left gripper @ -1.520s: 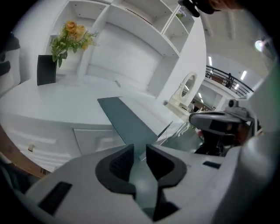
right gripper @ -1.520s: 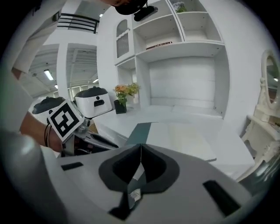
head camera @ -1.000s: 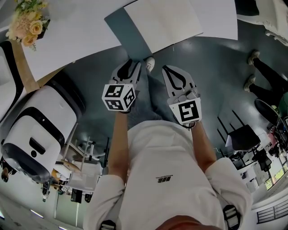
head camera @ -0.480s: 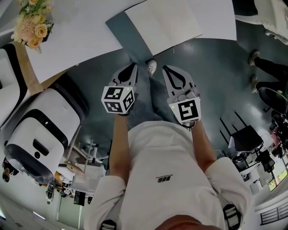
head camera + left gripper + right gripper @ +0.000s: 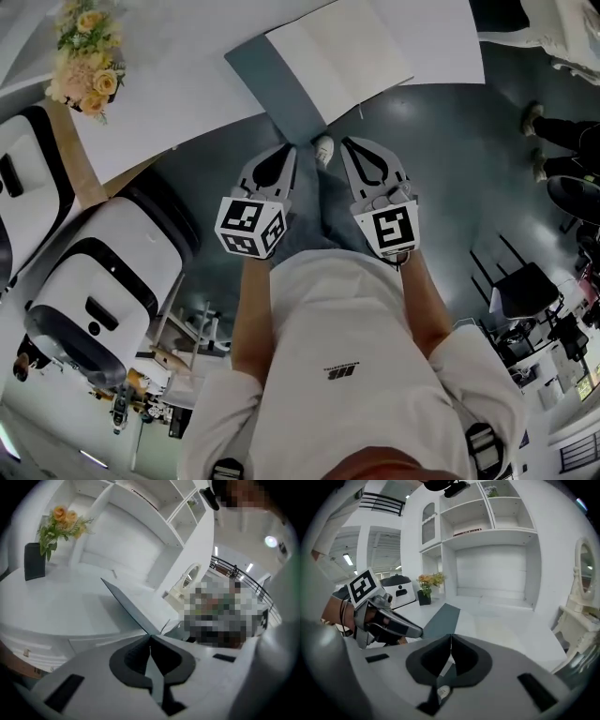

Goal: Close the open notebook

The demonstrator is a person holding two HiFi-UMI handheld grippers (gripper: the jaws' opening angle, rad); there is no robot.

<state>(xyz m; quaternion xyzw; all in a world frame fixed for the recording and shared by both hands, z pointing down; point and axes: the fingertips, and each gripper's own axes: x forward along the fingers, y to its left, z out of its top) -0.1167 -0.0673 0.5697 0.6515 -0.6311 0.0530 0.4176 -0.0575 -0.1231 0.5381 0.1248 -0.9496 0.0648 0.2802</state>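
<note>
The white table (image 5: 187, 89) bears the open notebook (image 5: 342, 52) flat at its near edge, spine running away from the person, grey cover leftward; the left gripper (image 5: 287, 150) and right gripper (image 5: 348, 142) hang just short of it, jaws pressed together, empty. The left one is nearer the cover's corner.

Nothing here can be read as a word or a number. The person's white shirt (image 5: 352, 337) carries a small dark print (image 5: 343, 374) on the chest, too small to make out. The marker cube (image 5: 249, 226) on the left hand-held gripper (image 5: 287, 151) and the one (image 5: 385, 231) on the right hand-held gripper (image 5: 351, 143) show only black-and-white square patterns, no letters. A row of books (image 5: 467, 530) lies on a shelf (image 5: 487, 535); any lettering on them is blurred.
</note>
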